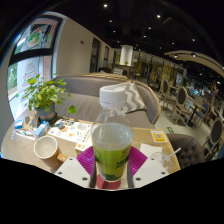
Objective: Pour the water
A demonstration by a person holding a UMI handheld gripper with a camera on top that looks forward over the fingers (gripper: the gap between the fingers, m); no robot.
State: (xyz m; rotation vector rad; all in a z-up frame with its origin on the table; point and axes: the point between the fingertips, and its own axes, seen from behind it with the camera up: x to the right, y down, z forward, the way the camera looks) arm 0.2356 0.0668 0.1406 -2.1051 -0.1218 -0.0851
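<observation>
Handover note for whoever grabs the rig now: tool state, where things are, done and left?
Tool: shut on the bottle, upright, white cap on, greenish liquid inside.
White cup: on the table, ahead and left of the tool, near the potted plant.
Done: bottle grasped.
Left: bring the bottle over the cup, pour. The cap probably needs to come off first.
</observation>
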